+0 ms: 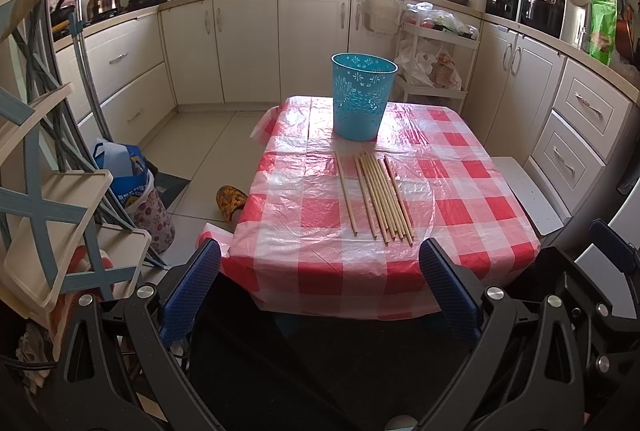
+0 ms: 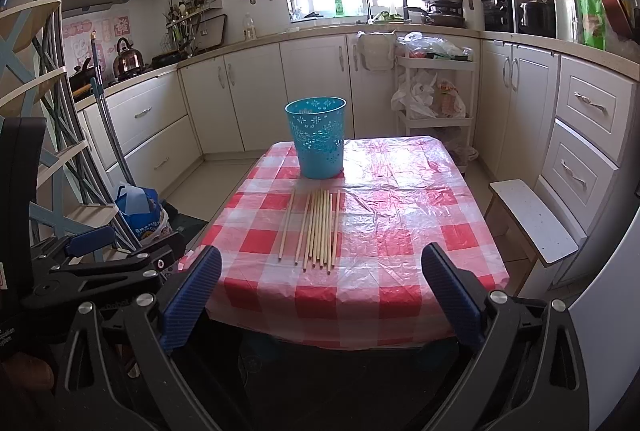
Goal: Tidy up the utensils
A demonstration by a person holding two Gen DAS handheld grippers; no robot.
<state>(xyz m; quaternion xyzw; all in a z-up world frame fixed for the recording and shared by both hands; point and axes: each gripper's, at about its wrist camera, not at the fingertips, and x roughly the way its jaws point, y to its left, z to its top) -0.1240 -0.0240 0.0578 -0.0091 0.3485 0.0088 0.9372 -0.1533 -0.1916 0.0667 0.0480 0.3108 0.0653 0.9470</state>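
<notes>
Wooden chopsticks lie in a loose row on the checked surface, ahead of the left claw, whose blue pads stand wide apart, gripping nothing. Teal basket stands upright just beyond them.

Right wrist view: right claw likewise spread and unloaded; chopsticks ahead, slightly left; basket behind them.

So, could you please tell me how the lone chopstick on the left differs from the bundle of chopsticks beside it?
The lone chopstick lies apart by a clear gap, while the bundle lies packed side by side. The lone chopstick is a single stick; the bundle holds several. The lone chopstick slants slightly more than the bundle. Both are pale wood, flat on the checked tablecloth, in front of the blue basket.
</notes>
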